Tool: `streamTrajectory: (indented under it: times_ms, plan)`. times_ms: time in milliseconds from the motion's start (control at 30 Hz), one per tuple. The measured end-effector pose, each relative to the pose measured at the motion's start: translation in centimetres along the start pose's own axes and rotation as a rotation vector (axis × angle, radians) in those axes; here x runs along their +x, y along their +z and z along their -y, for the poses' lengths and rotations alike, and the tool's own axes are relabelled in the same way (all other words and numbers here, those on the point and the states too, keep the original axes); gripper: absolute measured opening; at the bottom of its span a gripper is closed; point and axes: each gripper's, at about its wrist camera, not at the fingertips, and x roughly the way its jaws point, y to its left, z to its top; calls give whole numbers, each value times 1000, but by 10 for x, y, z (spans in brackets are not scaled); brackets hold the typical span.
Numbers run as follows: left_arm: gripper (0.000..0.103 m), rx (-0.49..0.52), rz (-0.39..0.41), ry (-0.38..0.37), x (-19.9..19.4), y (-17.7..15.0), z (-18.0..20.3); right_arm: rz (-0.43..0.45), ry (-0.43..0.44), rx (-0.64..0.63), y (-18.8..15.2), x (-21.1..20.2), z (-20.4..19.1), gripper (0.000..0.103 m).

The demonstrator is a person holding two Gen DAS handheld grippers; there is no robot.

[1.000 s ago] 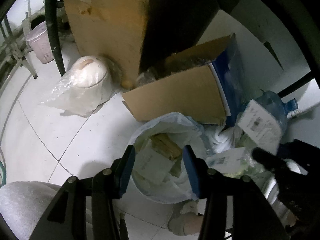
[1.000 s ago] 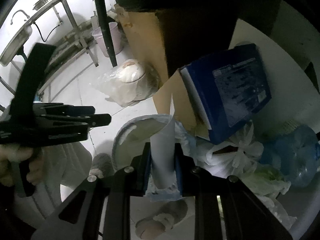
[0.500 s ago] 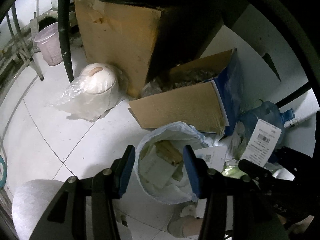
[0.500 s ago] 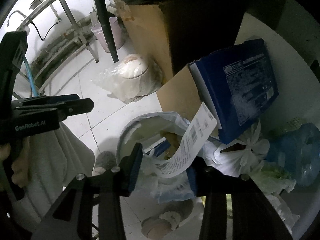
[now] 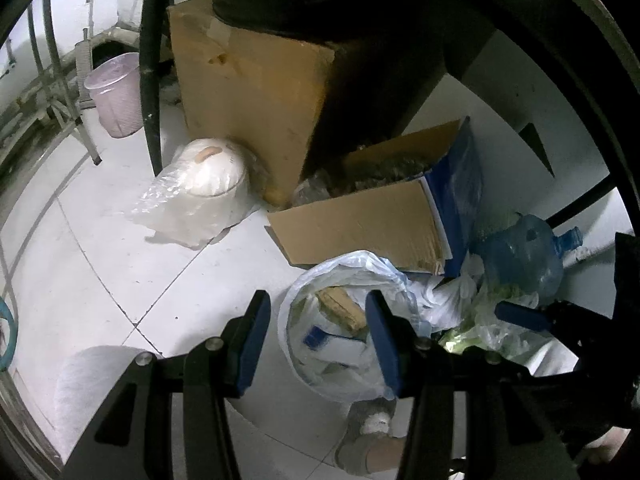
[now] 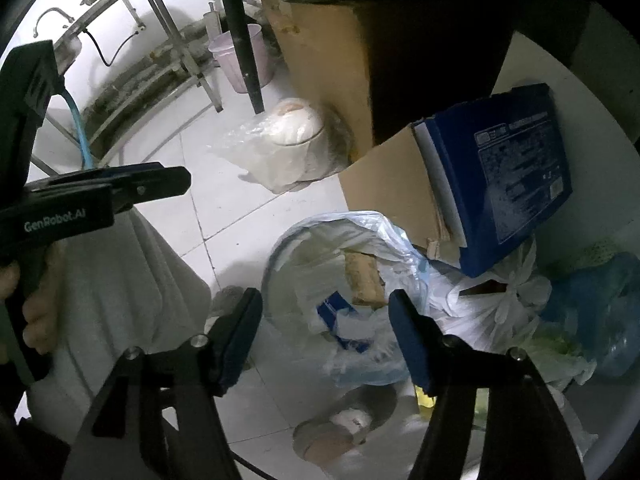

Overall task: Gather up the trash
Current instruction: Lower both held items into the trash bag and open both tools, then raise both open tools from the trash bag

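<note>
The large cardboard box [image 5: 248, 92] runs up into shadow, the print on the blue carton [image 6: 516, 168] is too blurred to read, and the trash bag [image 6: 328, 280] hides its lower contents.

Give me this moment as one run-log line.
phase: drop done | right gripper: jaws just opened, empty, above trash bag | left gripper: open, empty, above bag | receipt: not visible

Ahead of you: bin bag [image 5: 344, 264] on the floor [image 5: 120, 248].
Behind it: open carton [image 5: 360, 228].
Left of carton: wrapped cooker [image 5: 204, 184].
Right: water jug [image 5: 520, 256].
</note>
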Motion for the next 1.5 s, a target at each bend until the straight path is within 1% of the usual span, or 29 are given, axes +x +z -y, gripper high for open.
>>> streamTrajectory:
  times_ms: [233, 400, 767, 1200, 1500]
  plan:
    - [49, -4, 30, -5, -15, 2, -4, 20, -19, 3, 3, -11, -7, 64]
    - [49, 15, 56, -12, -29, 3, 3, 50, -35, 1, 1, -28, -10, 64]
    - [49, 89, 121, -26, -70, 0, 34, 143, -71, 6, -12, -83, -10, 64]
    - [49, 186, 162, -47, -109, -14, 73, 252, -94, 17, -23, -141, -8, 64]
    - [49, 229, 197, -51, -132, -19, 97, 321, -98, 22, -32, -177, -5, 64]
